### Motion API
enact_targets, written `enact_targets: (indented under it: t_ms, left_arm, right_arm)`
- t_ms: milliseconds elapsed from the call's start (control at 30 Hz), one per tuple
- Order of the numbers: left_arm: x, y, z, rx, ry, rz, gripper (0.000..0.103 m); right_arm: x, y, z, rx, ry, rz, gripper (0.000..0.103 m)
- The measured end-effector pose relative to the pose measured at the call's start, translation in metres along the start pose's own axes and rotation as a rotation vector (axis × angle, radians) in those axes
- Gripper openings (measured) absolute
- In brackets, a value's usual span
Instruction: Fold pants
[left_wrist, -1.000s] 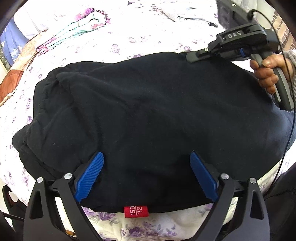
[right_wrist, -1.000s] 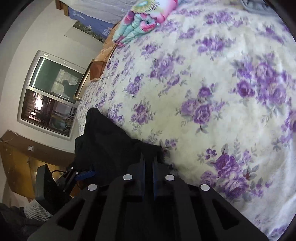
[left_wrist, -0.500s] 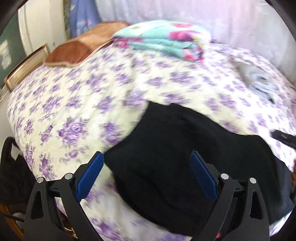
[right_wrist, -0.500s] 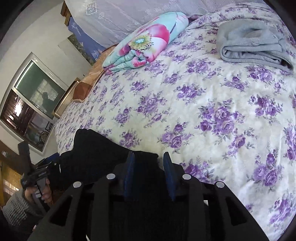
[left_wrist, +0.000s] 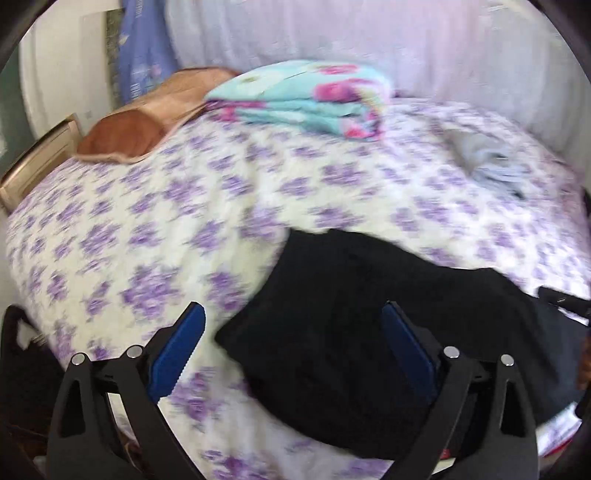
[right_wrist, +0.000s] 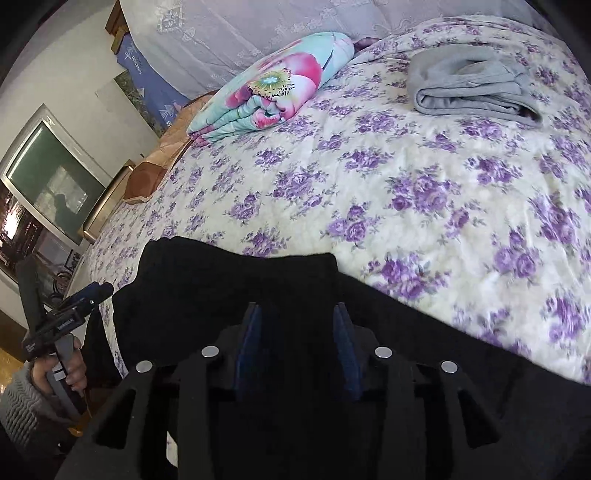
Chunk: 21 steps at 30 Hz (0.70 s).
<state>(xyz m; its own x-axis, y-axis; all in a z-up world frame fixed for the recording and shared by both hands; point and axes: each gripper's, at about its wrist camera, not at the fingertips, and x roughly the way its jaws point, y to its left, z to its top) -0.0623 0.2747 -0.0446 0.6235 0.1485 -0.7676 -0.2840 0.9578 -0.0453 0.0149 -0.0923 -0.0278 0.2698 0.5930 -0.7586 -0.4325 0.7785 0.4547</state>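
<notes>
The black pants (right_wrist: 236, 280) lie folded into a compact dark bundle on the near edge of the bed (right_wrist: 424, 155), on a cream bedspread printed with purple flowers. In the right wrist view the right gripper (right_wrist: 297, 314) points down over the bundle, its blue-padded fingers (right_wrist: 249, 332) parted and opening; black cloth shows in the gap between them, but the pads do not press on it. In the left wrist view the left gripper (left_wrist: 293, 314) hangs above the bed's edge with its fingers (left_wrist: 184, 339) spread wide and holding nothing: the left pad is over bare bedspread, the right pad over the left part of the pants (left_wrist: 351, 332). That view is blurred. The right wrist view also shows the left gripper from outside, at the far left beside the pants, gripped by a hand (right_wrist: 70, 369) that comes out of a grey knitted sleeve (right_wrist: 18, 402). Farther up the bed, well apart from the pants, rests a folded turquoise blanket with pink flowers (right_wrist: 273, 96), and to its right a folded grey garment (right_wrist: 469, 85). An orange-brown pillow (left_wrist: 147, 118) sits near the bed's left corner, by a wooden headboard (left_wrist: 37, 158). A window (right_wrist: 44, 192) is on the left wall. No container is in view.
</notes>
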Motion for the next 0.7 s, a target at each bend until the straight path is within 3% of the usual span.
enact_targets:
  t_ms: [67, 100, 200, 233, 300, 333, 400, 467, 567, 700]
  left_arm:
    - [-0.002, -0.022, -0.012, 0.087, 0.009, -0.063, 0.094]
    - [0.007, -0.033, -0.019, 0.141, 0.037, -0.074, 0.094]
    - [0.050, -0.061, -0.050, 0.294, 0.144, 0.048, 0.094]
    - [0.054, -0.066, -0.060, 0.322, 0.143, 0.070, 0.098]
    - [0.053, -0.076, -0.067, 0.368, 0.092, 0.124, 0.099]
    - [0.045, -0.076, -0.069, 0.362, 0.099, 0.134, 0.098]
    - [0.035, -0.072, -0.058, 0.303, 0.113, 0.111, 0.098]
    - [0.015, -0.067, -0.046, 0.211, 0.065, 0.065, 0.098]
    - [-0.010, -0.086, -0.039, 0.166, 0.003, 0.028, 0.098]
    - [-0.021, -0.137, -0.047, 0.179, 0.016, -0.008, 0.098]
  right_arm:
    - [-0.009, 0.003, -0.020, 0.012, -0.017, -0.045, 0.043]
    - [-0.012, 0.003, -0.032, 0.023, -0.014, -0.063, 0.048]
    - [0.000, -0.007, -0.062, 0.089, 0.073, -0.107, 0.056]
    - [0.007, -0.012, -0.072, 0.093, 0.114, -0.110, 0.054]
    - [-0.002, -0.011, -0.077, 0.058, 0.070, -0.106, 0.054]
    - [-0.012, -0.011, -0.075, 0.069, 0.059, -0.108, 0.054]
    - [-0.045, -0.015, -0.070, 0.074, -0.043, -0.088, 0.054]
    - [-0.086, -0.031, -0.072, 0.099, -0.143, -0.111, 0.055]
    - [-0.155, -0.086, -0.096, 0.247, -0.285, -0.185, 0.055]
    - [-0.232, -0.171, -0.155, 0.489, -0.393, -0.333, 0.056]
